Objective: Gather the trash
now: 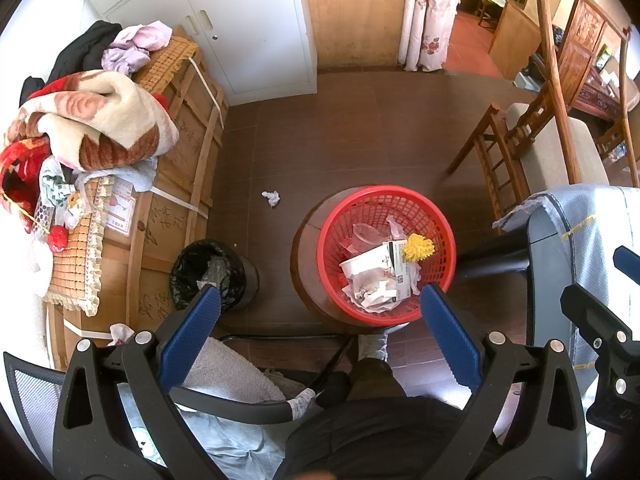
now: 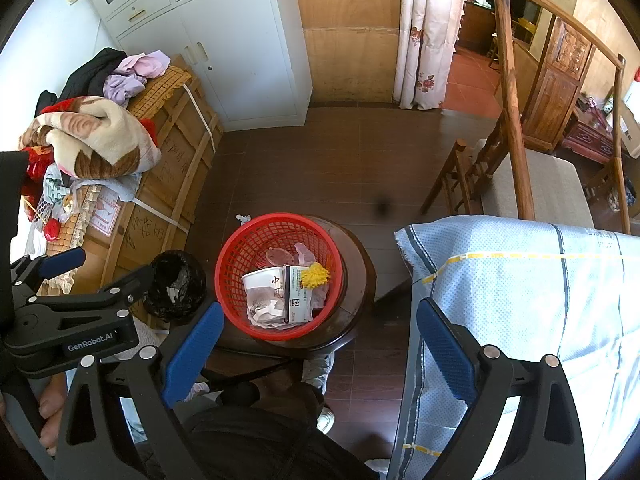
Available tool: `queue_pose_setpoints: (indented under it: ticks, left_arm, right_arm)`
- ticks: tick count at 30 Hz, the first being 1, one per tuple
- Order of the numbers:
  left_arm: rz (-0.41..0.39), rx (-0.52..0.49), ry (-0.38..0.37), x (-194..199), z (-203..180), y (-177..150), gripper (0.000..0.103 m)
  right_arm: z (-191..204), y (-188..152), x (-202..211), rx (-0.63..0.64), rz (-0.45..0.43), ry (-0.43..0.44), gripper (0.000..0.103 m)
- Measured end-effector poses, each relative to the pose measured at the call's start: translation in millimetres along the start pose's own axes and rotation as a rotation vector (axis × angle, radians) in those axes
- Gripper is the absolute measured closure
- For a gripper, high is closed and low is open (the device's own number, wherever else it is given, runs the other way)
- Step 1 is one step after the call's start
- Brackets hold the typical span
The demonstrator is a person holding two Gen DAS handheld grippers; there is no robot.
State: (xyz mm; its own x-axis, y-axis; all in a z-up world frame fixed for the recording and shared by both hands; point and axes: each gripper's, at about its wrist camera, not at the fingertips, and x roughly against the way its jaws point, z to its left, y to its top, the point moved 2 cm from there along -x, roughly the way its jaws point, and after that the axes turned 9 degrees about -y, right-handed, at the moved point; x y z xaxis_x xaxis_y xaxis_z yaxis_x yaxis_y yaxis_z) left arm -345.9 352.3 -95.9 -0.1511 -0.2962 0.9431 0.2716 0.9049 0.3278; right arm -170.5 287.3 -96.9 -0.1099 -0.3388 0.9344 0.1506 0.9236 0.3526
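A red plastic basket (image 1: 434, 216) stands on a round dark wooden stool (image 1: 306, 264); it holds a white paper cup (image 1: 362, 266), a card box, crumpled paper and a yellow pompom (image 1: 418, 247). It also shows in the right wrist view (image 2: 240, 254). A crumpled white tissue (image 1: 271, 197) lies on the brown floor left of it. A black-lined bin (image 1: 208, 274) stands by the crate. My left gripper (image 1: 320, 308) is open and empty, held high above the basket's near rim. My right gripper (image 2: 318, 320) is open and empty, above the stool's right side.
A wooden crate (image 1: 176, 184) piled with blankets and clothes stands on the left. A white cabinet (image 1: 240, 32) is at the back. Wooden chairs (image 1: 516, 148) and a blue woven sack (image 2: 520, 300) are on the right. An office chair armrest (image 1: 240, 404) and the person's legs are below.
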Motion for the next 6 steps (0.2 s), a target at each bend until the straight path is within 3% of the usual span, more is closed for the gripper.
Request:
queue_pose_setpoints:
  ticks: [6]
  left_arm:
    - [-0.008,-0.018,-0.003,1.7,-0.4,-0.5,0.007]
  right_arm:
    - [-0.2,-0.3,-0.1,0.003,-0.001,0.001,0.008]
